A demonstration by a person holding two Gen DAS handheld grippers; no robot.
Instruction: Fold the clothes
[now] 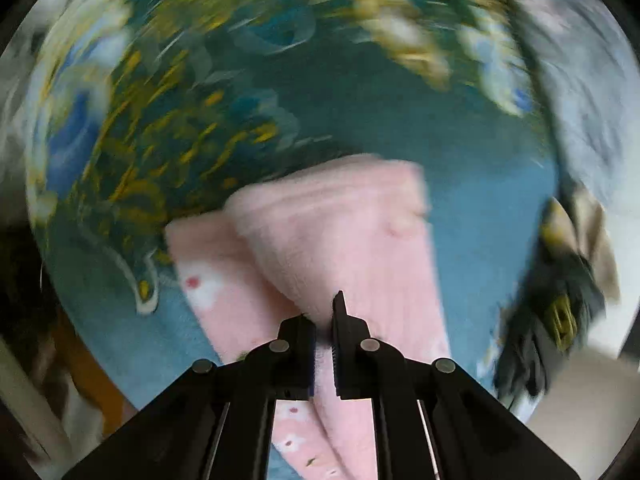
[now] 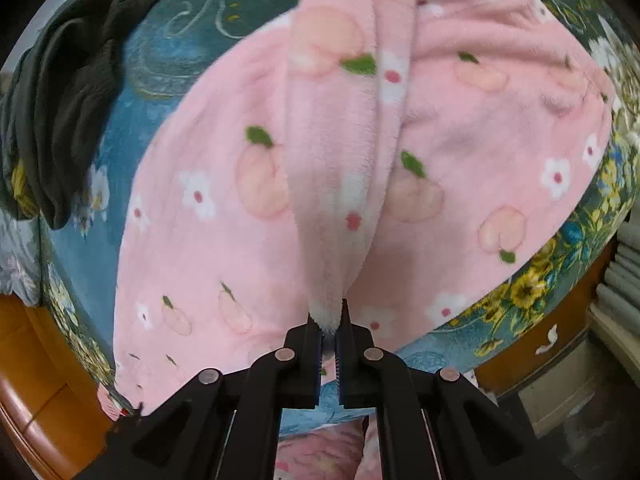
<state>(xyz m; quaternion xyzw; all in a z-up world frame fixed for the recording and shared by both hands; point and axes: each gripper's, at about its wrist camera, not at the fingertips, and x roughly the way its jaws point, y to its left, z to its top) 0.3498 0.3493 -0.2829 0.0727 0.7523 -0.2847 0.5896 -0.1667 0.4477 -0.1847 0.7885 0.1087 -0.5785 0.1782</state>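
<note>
A pink fleece garment (image 2: 224,208) printed with peaches and white flowers lies spread over a teal floral bedspread (image 2: 172,64). My right gripper (image 2: 329,320) is shut on a raised fold of it, and the cloth rises from the jaws in a long ridge (image 2: 332,140). In the left wrist view my left gripper (image 1: 324,320) is shut on another part of the pink garment (image 1: 340,232), whose ribbed end drapes away from the jaws over the bedspread (image 1: 360,112). That view is blurred by motion.
A dark garment (image 2: 64,92) lies bunched at the bed's upper left, and shows as a dark blurred heap (image 1: 560,320) at the right in the left wrist view. The wooden bed frame (image 2: 36,392) and floor show below. Stacked pale items (image 2: 620,280) stand at the right.
</note>
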